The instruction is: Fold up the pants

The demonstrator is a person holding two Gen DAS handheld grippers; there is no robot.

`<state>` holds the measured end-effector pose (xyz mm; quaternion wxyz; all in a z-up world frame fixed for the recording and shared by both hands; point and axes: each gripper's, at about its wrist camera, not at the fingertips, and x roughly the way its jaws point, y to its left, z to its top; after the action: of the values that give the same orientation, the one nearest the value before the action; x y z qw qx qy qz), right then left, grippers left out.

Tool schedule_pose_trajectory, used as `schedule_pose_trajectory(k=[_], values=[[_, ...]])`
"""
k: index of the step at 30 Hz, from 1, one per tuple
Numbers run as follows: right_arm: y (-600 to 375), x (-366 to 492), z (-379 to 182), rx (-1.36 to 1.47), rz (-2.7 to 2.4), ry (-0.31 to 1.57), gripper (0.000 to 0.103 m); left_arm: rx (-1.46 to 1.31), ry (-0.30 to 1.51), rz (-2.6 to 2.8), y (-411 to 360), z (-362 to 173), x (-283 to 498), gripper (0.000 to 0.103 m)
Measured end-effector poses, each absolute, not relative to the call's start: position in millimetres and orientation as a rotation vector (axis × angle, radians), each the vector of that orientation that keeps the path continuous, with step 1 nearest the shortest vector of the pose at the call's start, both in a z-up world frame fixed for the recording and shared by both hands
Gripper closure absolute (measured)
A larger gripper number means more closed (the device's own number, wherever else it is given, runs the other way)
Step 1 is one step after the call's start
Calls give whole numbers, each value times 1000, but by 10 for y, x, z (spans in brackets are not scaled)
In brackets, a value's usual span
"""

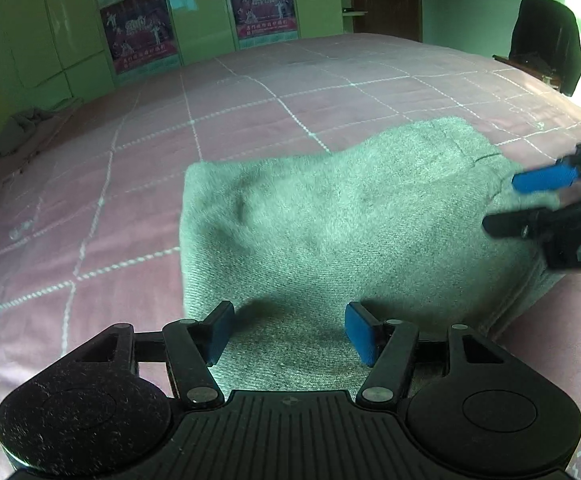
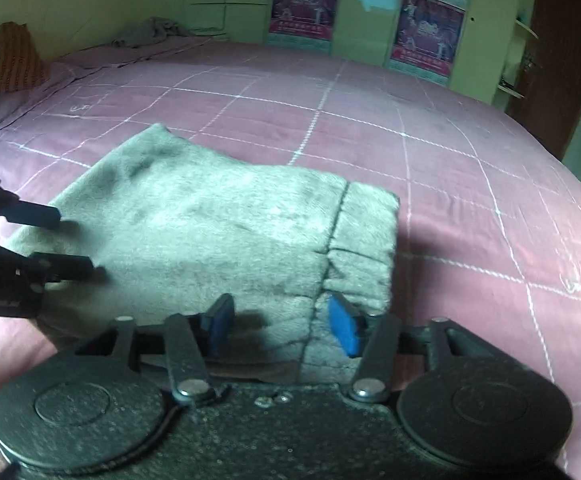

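Observation:
Grey fleece pants [image 1: 330, 216] lie folded into a compact bundle on the pink bedspread [image 1: 130, 168]. In the right wrist view the pants [image 2: 218, 232] show a gathered waistband [image 2: 366, 240] at their right end. My left gripper [image 1: 288, 334] hovers over the near edge of the bundle, its blue pads apart with nothing pinched between them. My right gripper [image 2: 282, 330] stands open above the waistband end, its pads clear of the cloth. Each gripper also shows at the side of the other's view: the right gripper [image 1: 526, 204] and the left gripper [image 2: 70, 240].
The bed fills both views, with white grid lines across the pink cover. Green wardrobe doors with posters [image 1: 138, 28] stand behind it. A dark chair [image 1: 546, 40] is at the right, crumpled cloth [image 2: 150, 32] and a patterned pillow [image 2: 14, 60] at the far left.

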<state>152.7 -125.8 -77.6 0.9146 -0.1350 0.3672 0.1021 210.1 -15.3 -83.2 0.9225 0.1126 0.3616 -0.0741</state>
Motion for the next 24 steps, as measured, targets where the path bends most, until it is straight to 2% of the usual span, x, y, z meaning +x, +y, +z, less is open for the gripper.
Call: schedule_pose_trajectory(k=[4, 8, 11, 16, 19, 24], values=[[-1262, 1399, -581, -232, 222, 664, 49, 244, 737, -151, -129, -824, 1968, 41], [-1280, 1498, -803, -289, 178, 773, 49, 244, 736, -154, -116, -852, 1943, 41], [-1243, 1438, -830, -328, 177, 752, 48, 264, 730, -154, -92, -822, 1938, 41], [-1489, 1318, -542, -172, 185, 647, 46, 201, 691, -143, 277, -691, 1918, 40], [-1858, 1353, -482, -3, 182, 658, 41, 7, 761, -228, 679, -756, 2051, 38], [-2597, 1600, -729, 465, 239, 806, 39, -524, 839, -430, 1304, -1089, 2267, 38]])
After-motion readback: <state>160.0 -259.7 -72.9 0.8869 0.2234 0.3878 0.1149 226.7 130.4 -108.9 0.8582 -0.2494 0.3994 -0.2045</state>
